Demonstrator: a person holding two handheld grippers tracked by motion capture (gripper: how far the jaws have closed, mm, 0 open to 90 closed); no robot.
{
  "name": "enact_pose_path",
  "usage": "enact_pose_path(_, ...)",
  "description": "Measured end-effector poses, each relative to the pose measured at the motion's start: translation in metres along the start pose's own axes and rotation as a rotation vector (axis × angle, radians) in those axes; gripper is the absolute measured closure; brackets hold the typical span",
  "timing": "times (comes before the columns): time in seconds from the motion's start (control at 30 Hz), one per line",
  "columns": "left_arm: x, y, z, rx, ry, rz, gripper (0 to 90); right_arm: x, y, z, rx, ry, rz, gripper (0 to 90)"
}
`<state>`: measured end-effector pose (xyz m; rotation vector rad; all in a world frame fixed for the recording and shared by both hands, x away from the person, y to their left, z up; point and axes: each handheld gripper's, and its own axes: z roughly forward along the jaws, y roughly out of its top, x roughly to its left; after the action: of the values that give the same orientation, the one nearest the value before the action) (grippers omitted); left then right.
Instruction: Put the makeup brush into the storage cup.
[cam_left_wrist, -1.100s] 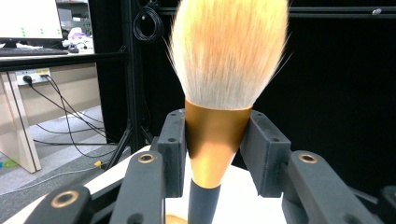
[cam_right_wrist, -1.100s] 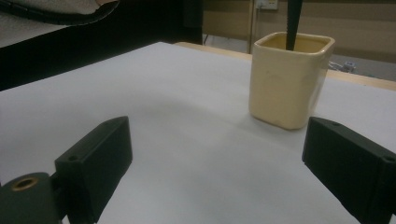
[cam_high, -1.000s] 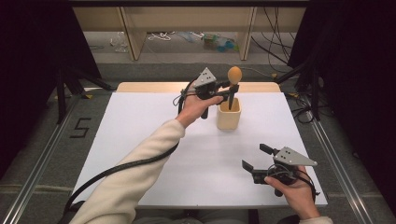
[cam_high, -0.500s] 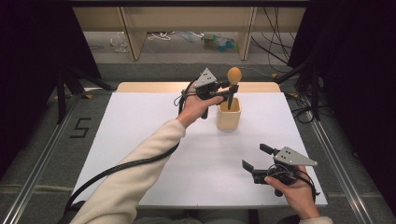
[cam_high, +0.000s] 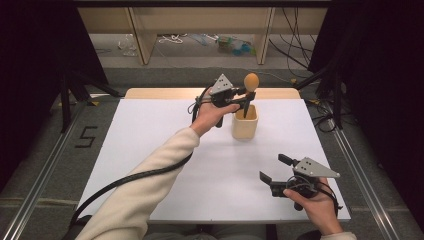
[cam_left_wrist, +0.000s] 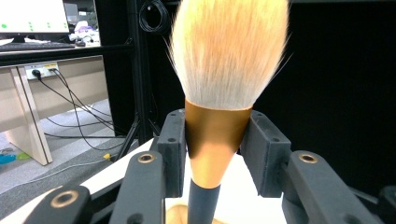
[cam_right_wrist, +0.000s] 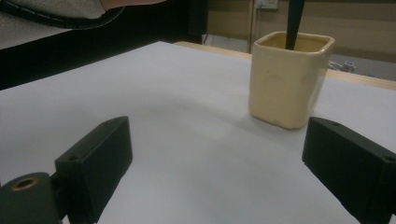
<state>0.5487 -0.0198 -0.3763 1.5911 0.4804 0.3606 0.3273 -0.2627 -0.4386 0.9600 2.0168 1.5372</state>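
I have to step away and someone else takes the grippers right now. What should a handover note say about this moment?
Left gripper: shut on the makeup brush, clamped at its gold ferrule, bristles up.
Right gripper: open, holding nothing, low over the white table near the front edge.
Cream cup: upright toward the back of the table; the brush's dark handle already reaches down into it.
Done: brush gripped and stood in the cup.
Left: probably let go of the brush and draw the left gripper back.
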Motion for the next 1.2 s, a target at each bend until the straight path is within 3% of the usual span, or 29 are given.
enact_pose_path(1.2,0.004,-0.014,0.004,0.031,0.021,-0.022,61.9,0.000,0.000,0.000,0.001,0.002,0.006,9.5)
